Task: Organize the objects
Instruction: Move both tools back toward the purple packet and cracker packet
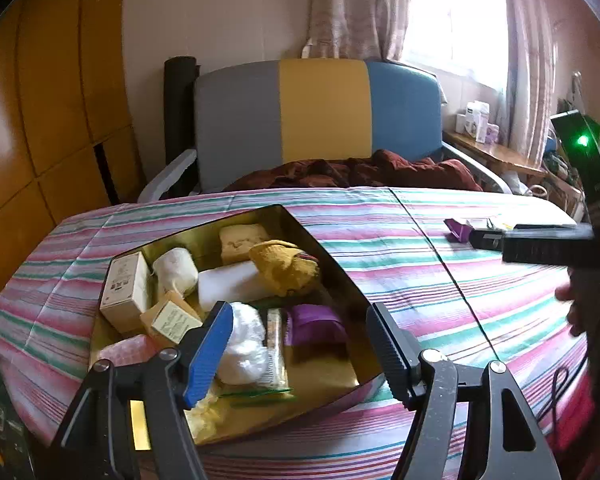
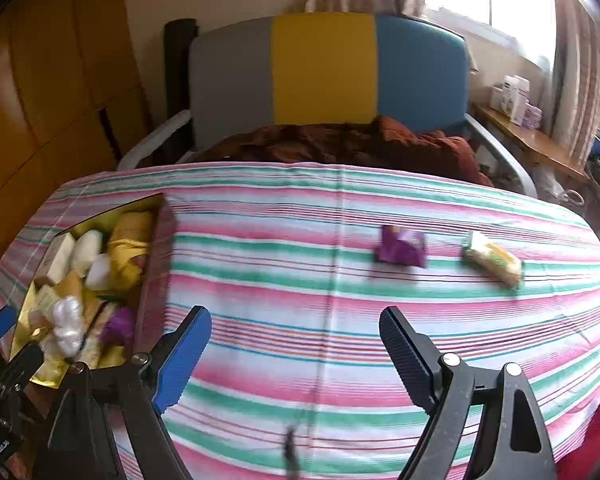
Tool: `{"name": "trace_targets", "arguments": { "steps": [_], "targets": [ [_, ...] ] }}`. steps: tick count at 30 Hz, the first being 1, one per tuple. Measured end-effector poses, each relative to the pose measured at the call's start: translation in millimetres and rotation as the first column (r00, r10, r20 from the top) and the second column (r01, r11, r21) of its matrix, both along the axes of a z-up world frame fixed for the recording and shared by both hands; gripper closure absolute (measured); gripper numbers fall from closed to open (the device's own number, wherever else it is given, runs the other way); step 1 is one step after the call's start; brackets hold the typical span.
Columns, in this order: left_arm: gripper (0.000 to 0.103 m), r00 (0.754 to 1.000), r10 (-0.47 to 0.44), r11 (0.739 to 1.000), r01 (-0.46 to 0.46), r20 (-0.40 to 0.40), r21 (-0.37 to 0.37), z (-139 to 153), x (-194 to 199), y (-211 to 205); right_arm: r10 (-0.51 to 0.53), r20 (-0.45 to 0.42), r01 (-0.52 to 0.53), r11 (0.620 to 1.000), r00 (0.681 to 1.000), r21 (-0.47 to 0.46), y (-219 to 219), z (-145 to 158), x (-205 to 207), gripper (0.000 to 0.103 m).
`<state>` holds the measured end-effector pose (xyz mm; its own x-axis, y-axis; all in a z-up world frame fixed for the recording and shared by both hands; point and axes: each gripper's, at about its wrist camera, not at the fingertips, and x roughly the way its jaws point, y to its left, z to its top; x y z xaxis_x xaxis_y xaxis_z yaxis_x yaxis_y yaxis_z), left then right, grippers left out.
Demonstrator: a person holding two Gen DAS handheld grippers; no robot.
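While reaching: right tongs (image 2: 296, 344) are gaping wide, empty, left tongs (image 1: 300, 344) likewise.
Risk: purple packet (image 2: 400, 250), frame's upper right, sliding off striped bed (image 2: 300, 216).

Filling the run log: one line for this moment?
left gripper: open over box | right gripper: open | purple packet, yellow packet: on cloth

Two low, forward-facing wrist views sharing the striped bedspread (image 1: 400, 248), box (image 2: 156, 264) and headboard (image 2: 324, 68).
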<state>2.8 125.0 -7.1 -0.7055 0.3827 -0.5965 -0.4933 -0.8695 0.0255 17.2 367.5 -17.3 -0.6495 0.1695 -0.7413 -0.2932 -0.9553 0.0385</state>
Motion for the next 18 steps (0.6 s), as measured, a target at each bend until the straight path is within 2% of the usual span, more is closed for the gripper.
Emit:
{"name": "trace_targets", "arguments": {
  "steps": [8,13,15,18],
  "targets": [
    [0.028,0.998,-0.057,0.998,0.057,-0.013,-0.033,-1,6,21,-0.108,0.041,0.104,0.99,0.993,0.091,65,3,-3,0.015],
    [0.028,0.996,-0.085,0.995,0.085,-0.011,-0.05,-2,6,35,-0.189,0.076,0.18,0.977,0.979,0.111,112,-14,-7,0.015],
    [0.028,0.995,-0.099,0.993,0.098,-0.014,-0.06,-1,7,42,-0.23,0.094,0.222,0.971,0.969,0.085,133,-25,-5,0.015],
    [0.028,0.992,-0.123,0.99,0.121,-0.019,-0.076,-1,8,53,-0.29,0.111,0.293,0.956,0.95,-0.012,158,-37,2,0.015]
  ]
}}
